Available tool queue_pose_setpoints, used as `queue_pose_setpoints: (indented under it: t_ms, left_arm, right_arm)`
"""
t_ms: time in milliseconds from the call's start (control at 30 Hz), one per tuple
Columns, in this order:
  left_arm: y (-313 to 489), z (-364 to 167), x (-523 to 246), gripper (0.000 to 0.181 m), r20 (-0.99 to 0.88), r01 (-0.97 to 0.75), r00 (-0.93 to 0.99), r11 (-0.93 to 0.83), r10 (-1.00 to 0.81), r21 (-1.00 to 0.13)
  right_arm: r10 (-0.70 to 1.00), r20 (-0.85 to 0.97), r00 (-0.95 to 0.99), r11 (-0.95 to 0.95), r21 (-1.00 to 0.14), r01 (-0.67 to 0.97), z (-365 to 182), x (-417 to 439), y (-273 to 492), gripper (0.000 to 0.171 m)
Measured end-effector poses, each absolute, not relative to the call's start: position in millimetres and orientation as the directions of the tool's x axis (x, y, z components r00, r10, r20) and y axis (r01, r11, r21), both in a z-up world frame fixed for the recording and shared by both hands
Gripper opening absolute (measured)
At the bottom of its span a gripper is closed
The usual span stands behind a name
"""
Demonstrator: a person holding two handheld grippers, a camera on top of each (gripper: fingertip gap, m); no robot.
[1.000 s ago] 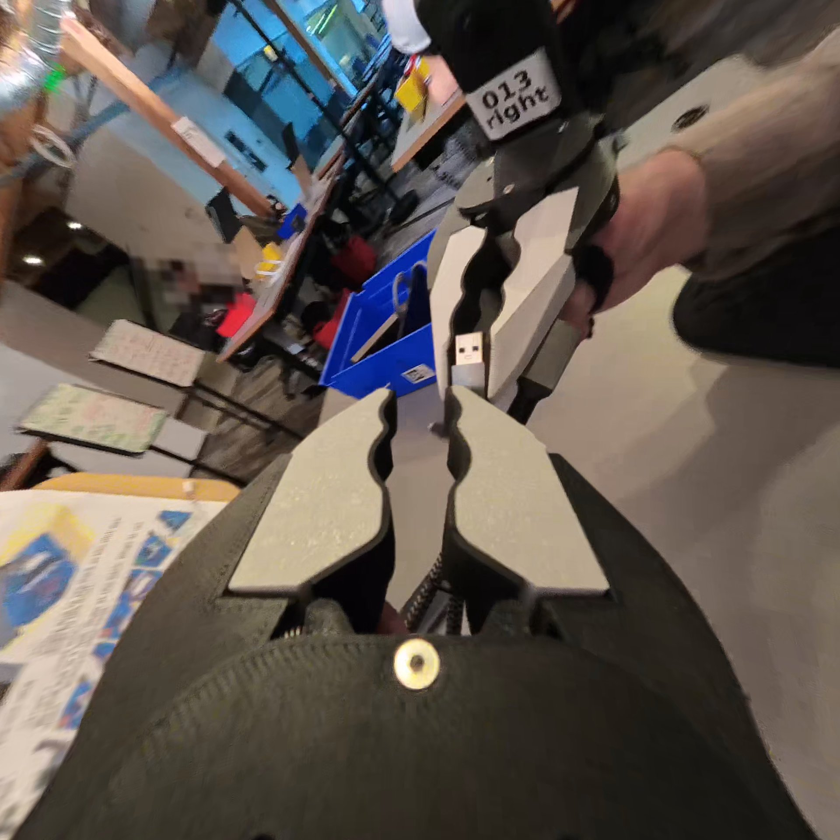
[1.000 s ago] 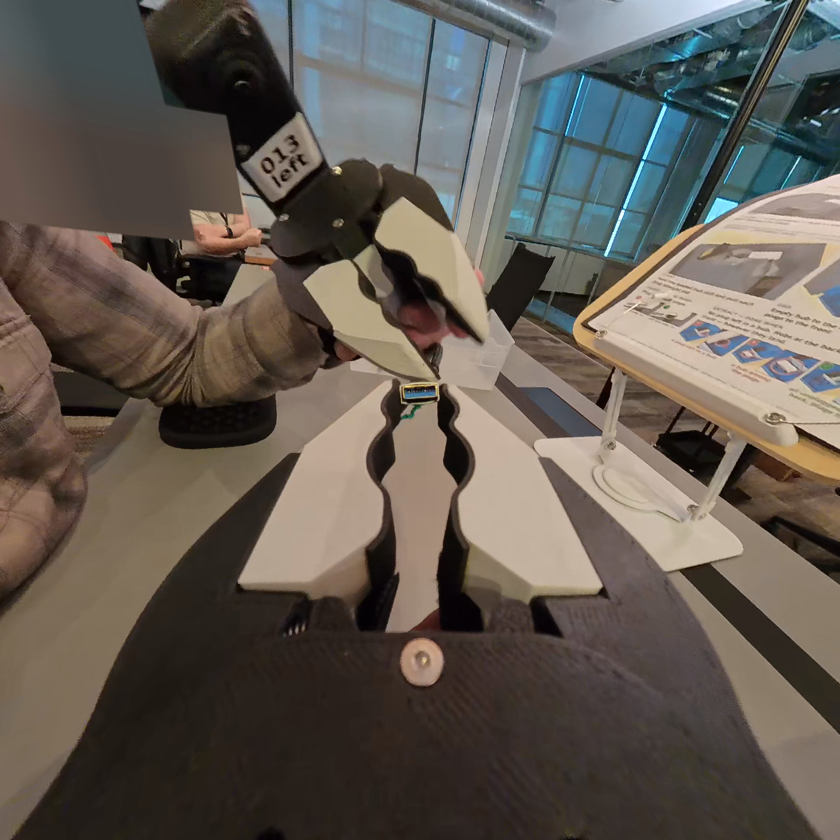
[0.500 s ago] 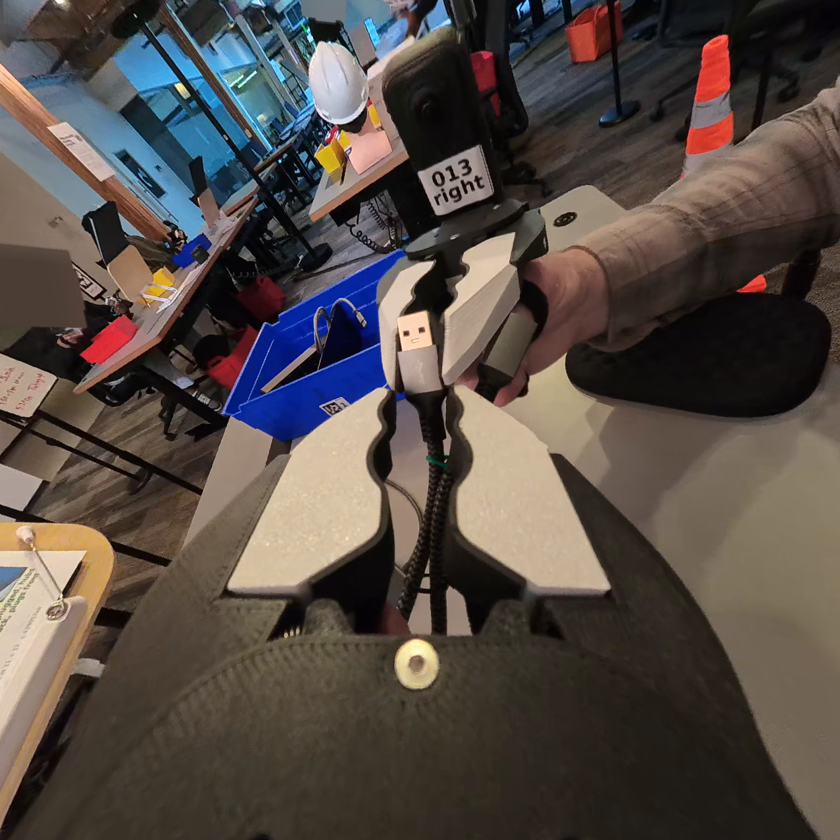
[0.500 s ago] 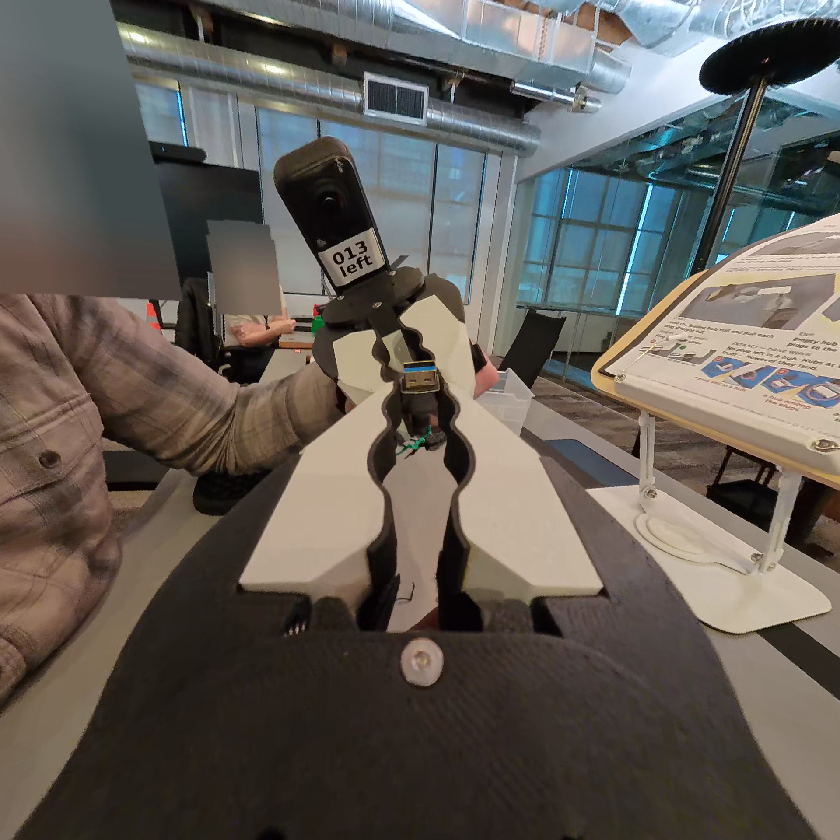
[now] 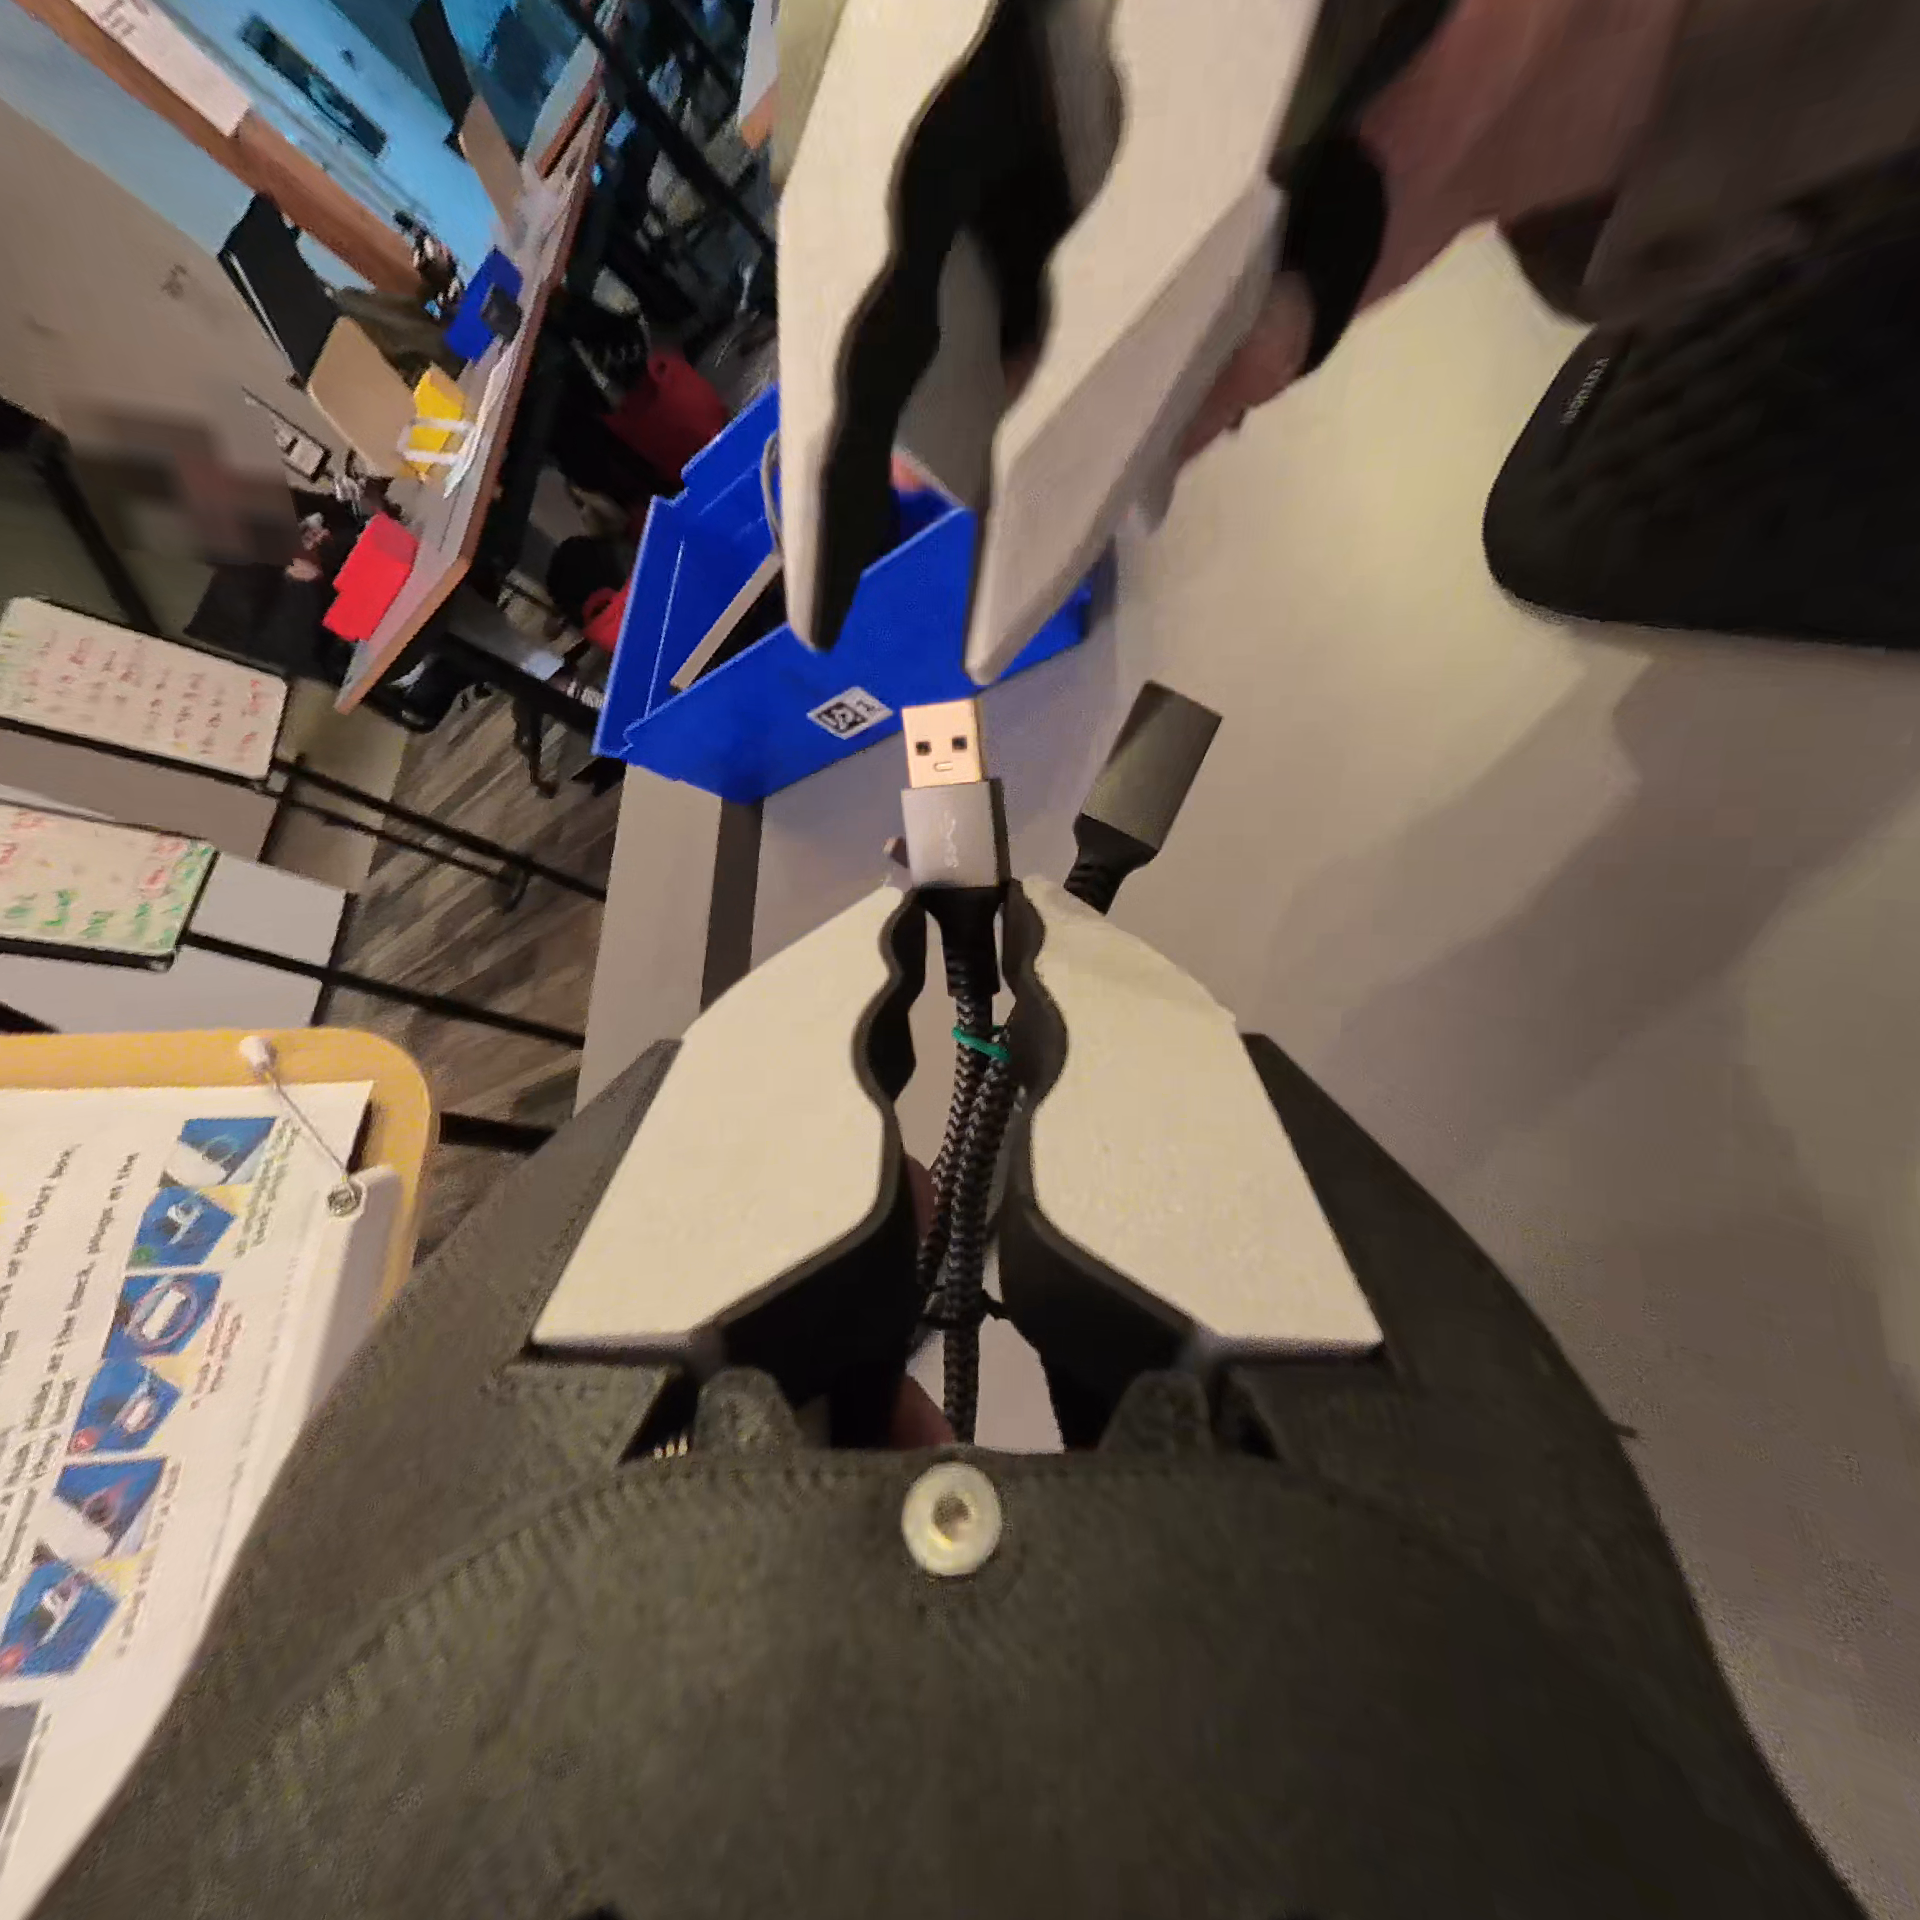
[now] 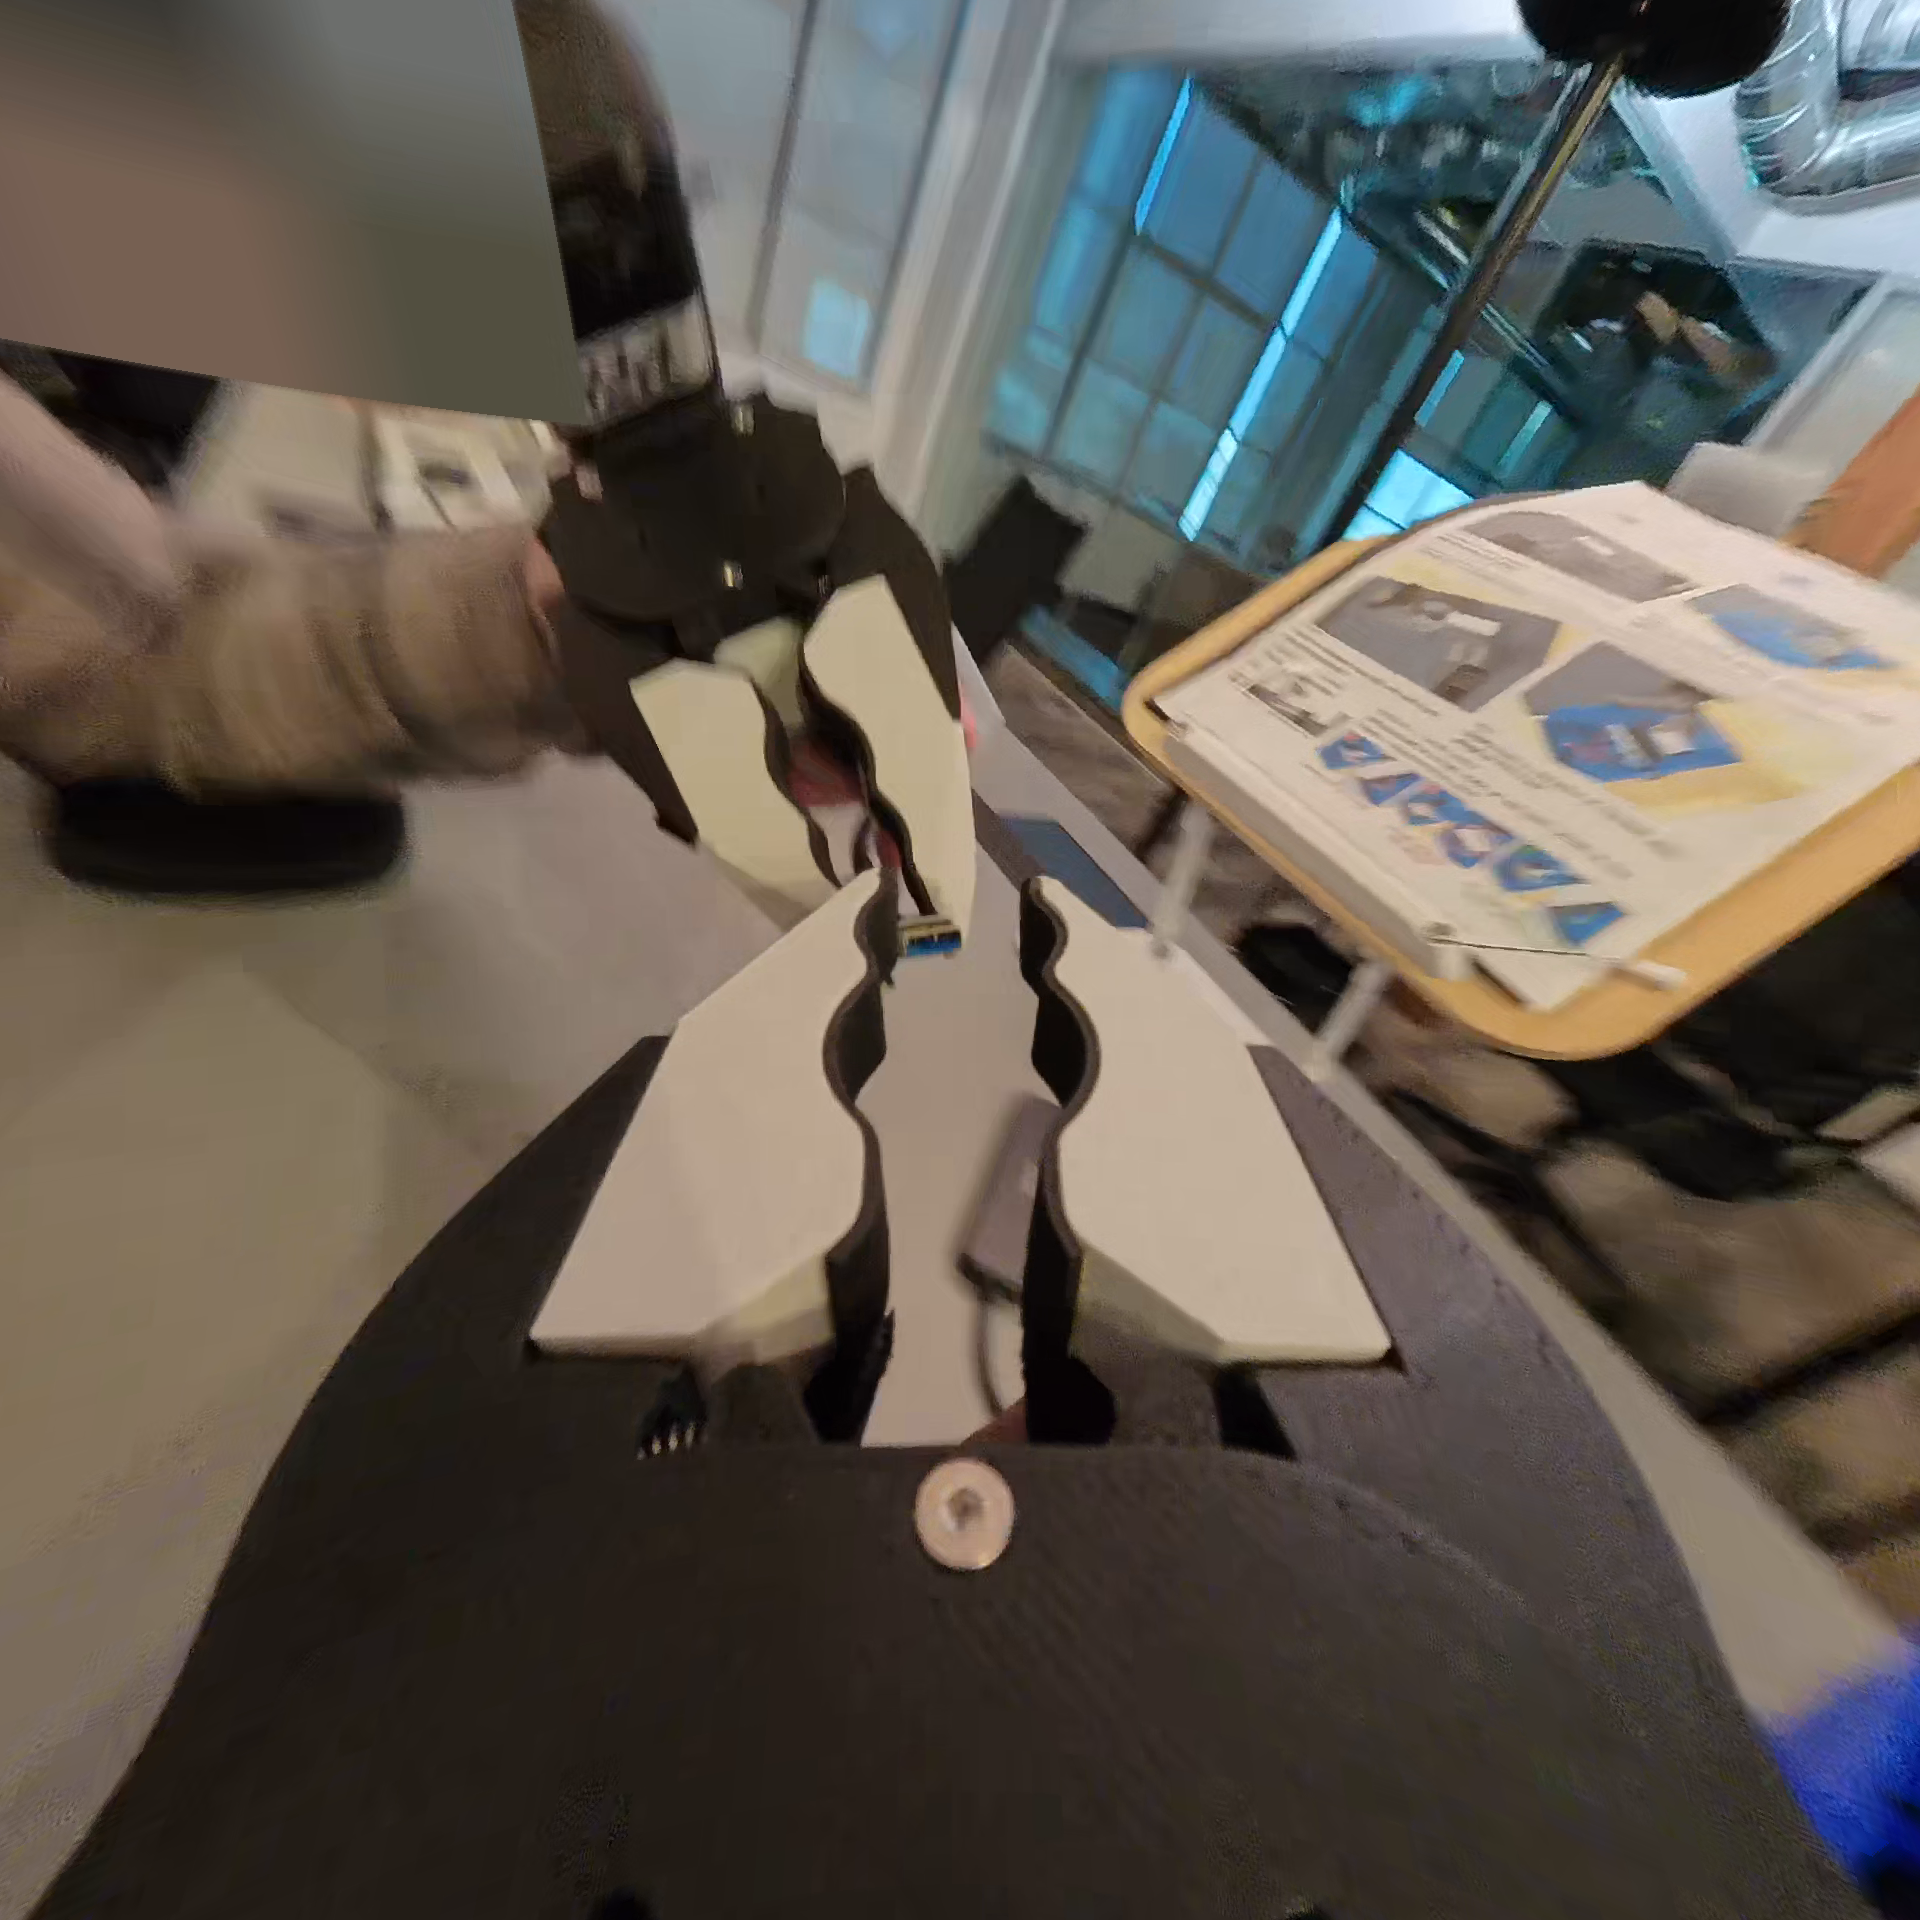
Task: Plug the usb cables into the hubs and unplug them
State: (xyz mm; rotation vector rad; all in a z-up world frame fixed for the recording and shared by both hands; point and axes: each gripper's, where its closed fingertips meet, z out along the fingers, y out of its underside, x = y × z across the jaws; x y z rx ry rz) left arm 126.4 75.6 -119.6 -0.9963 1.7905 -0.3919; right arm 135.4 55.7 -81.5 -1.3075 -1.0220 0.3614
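Fingers of the left gripper (image 5: 961, 914) are pinched on a braided black cable (image 5: 961, 1143) bound by a green tie, and its USB plug (image 5: 943, 753) sticks out past the tips. Just beside it on the right a second, dark connector (image 5: 1138, 790) hangs over the grey table (image 5: 1558, 987). Above and beyond, the right gripper (image 5: 899, 649) points down at the plug, fingers spread apart and empty. Farther off stands a blue bin (image 5: 727, 717); an instruction sheet (image 5: 135, 1299) lies at left
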Motion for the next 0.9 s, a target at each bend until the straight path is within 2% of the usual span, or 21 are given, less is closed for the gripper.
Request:
queue_pose_setpoints:
  t_ms: [100, 200, 300, 333, 400, 467, 633, 767, 900]
  left_arm:
    - [80.3, -124.1, 124.6, 0.014, -0.613, -0.506, -0.147, 0.591, -0.776, -0.628]
    - [78.4, -130.7, 121.7, 0.014, -0.577, -0.545, -0.169, 0.563, -0.799, -0.621]
    - [72.8, -132.1, 120.3, 0.014, -0.518, -0.556, -0.182, 0.522, -0.836, -0.647]
    - [73.6, -134.7, 119.3, 0.014, -0.505, -0.568, -0.185, 0.511, -0.843, -0.645]
    - [72.0, -137.2, 119.1, 0.014, -0.473, -0.569, -0.190, 0.489, -0.860, -0.661]
    - [71.9, -136.1, 118.5, 0.014, -0.447, -0.572, -0.187, 0.467, -0.875, -0.675]
    - [66.4, -126.6, 119.7, 0.015, -0.383, -0.523, -0.188, 0.422, -0.904, -0.740]
    - [66.5, -125.1, 117.9, 0.016, -0.373, -0.516, -0.195, 0.418, -0.907, -0.747]
    - [75.9, -109.8, 114.5, 0.045, -0.377, -0.491, -0.144, 0.397, -0.915, -0.776]
  right_arm:
    - [0.605, 0.678, 0.416, 0.311, -0.683, 0.661, -97.1, 132.2, 52.9, 0.023]
    - [0.409, 0.895, 0.175, 0.313, -0.318, 0.895, -108.6, 134.3, 62.2, 0.023]
    - [0.220, 0.966, -0.139, 0.300, 0.069, 0.951, -121.2, 135.7, 74.0, 0.019]
    - [0.178, 0.965, -0.193, 0.293, 0.135, 0.947, -123.1, 135.5, 76.6, 0.019]
    - [0.088, 0.965, -0.248, 0.298, 0.212, 0.931, -118.5, 132.6, 76.5, 0.005]
    - [0.072, 0.965, -0.253, 0.288, 0.223, 0.932, -119.4, 134.1, 77.8, 0.005]
    - [0.050, 0.993, -0.104, 0.316, 0.083, 0.945, -112.8, 135.7, 74.7, 0.003]
    - [0.028, 0.998, -0.052, 0.322, 0.040, 0.946, -110.8, 132.0, 74.5, 0.003]
    - [0.002, 1.000, 0.008, 0.335, -0.008, 0.942, -101.9, 128.5, 73.3, 0.003]
